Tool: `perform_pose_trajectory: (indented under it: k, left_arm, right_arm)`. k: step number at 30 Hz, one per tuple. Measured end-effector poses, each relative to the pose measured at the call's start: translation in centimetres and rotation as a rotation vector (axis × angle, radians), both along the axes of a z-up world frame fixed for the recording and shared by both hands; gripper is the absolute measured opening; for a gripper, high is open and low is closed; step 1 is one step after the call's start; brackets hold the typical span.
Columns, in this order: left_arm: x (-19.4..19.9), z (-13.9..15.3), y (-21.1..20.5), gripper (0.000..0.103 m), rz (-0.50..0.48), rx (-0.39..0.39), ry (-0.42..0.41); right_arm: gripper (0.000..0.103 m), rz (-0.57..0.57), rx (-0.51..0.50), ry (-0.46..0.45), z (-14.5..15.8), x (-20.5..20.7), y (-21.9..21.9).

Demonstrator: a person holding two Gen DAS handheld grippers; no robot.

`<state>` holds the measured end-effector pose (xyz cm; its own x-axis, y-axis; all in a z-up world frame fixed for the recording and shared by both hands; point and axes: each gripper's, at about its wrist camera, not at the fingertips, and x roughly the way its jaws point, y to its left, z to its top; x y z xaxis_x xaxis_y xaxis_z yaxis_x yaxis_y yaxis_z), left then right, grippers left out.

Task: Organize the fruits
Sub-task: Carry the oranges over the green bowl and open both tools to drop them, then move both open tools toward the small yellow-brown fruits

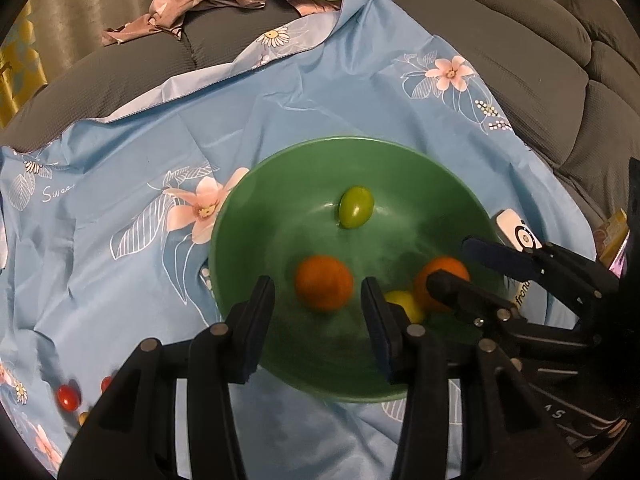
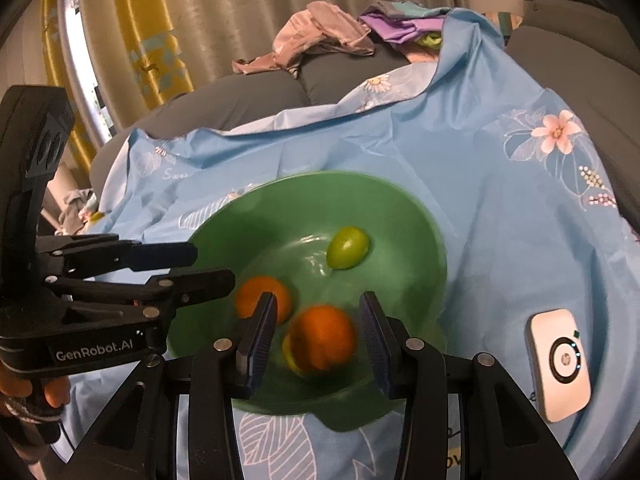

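Green bowl (image 1: 240, 216) sits on a blue flowered cloth (image 1: 120, 160) and holds two oranges (image 1: 324, 282), a green fruit (image 1: 356, 207) and a yellow one (image 1: 406, 304). Left gripper (image 1: 318, 300) and right gripper (image 2: 318, 330) both hang over the bowl, jaws partly apart, gripping nothing. Small red fruits (image 1: 67, 397) lie on the cloth outside the bowl

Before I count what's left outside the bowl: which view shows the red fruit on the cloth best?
The left wrist view: the red fruit lies on the blue cloth, bottom left. The right wrist view doesn't show it.
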<state>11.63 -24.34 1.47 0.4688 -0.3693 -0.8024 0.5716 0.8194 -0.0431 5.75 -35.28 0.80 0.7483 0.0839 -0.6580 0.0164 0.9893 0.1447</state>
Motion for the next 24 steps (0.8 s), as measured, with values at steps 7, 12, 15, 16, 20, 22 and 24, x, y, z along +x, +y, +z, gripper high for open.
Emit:
perform_pose_trajectory:
  k: [7, 12, 15, 16, 20, 22, 24]
  left_arm:
    - [-1.6, 1.6, 1.7, 0.073, 0.025, -0.063, -0.017]
    - [-2.4, 2.3, 4.6, 0.083, 0.112, -0.121, -0.015]
    - [-2.4, 2.4, 6.5, 0.085, 0.196, -0.122, -0.024]
    - [-2.3, 2.2, 7.3, 0.085, 0.235, -0.119, -0.024]
    - [-1.8, 1.0, 10.7, 0.086, 0.388, -0.139, 0.031]
    - [-1.7, 0.3, 12.3, 0.086, 0.459, -0.151, 0.066]
    - [-1.6, -0.5, 13.7, 0.086, 0.532, -0.159, 0.099]
  right_arm:
    - [0.045, 0.018, 0.053, -0.084, 1.3, -2.3, 0.2]
    - [0.045, 0.118, 0.116, -0.139, 1.9, -3.3, 1.8]
    - [0.045, 0.171, 0.145, -0.150, 1.9, -3.1, 2.5]
    - [0.047, 0.189, 0.152, -0.149, 1.8, -3.1, 2.7]
    - [0.047, 0.261, 0.184, -0.151, 1.3, -2.9, 3.5]
    - [0.047, 0.294, 0.200, -0.153, 1.1, -2.7, 3.9]
    - [0.047, 0.323, 0.218, -0.155, 1.0, -2.5, 4.3]
